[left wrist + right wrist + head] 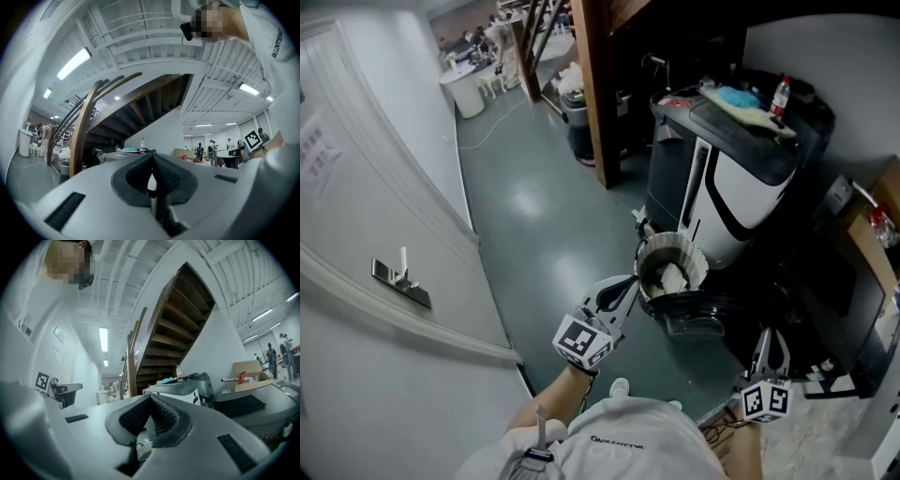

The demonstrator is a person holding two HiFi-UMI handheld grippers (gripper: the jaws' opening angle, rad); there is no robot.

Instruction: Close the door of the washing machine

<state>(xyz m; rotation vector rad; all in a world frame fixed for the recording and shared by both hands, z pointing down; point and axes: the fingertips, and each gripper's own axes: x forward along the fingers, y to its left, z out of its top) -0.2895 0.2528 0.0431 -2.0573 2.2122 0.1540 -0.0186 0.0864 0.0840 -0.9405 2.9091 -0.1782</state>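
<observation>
Open floor (534, 225) lies to your left up to the white wall (384, 187); ahead-right the washing machine (750, 178) stands, its round door (672, 265) jutting out just beside your left tongs (635, 281).

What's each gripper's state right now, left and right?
Left gripper: closed, nothing between its jaws.
Right gripper: closed, nothing between its jaws.

Dark green glossy floor (534, 216) carrying the white washing machine (741, 187). Left of the machine, slightly farther back: a wooden stair post (589, 94) with a black bin (578, 127) at its foot. Well beyond the machine on the same side: a white round bin (469, 94) and a loose white cable (502, 122). Right of the machine, nearer the camera: pale marbled flooring (853, 431).
</observation>
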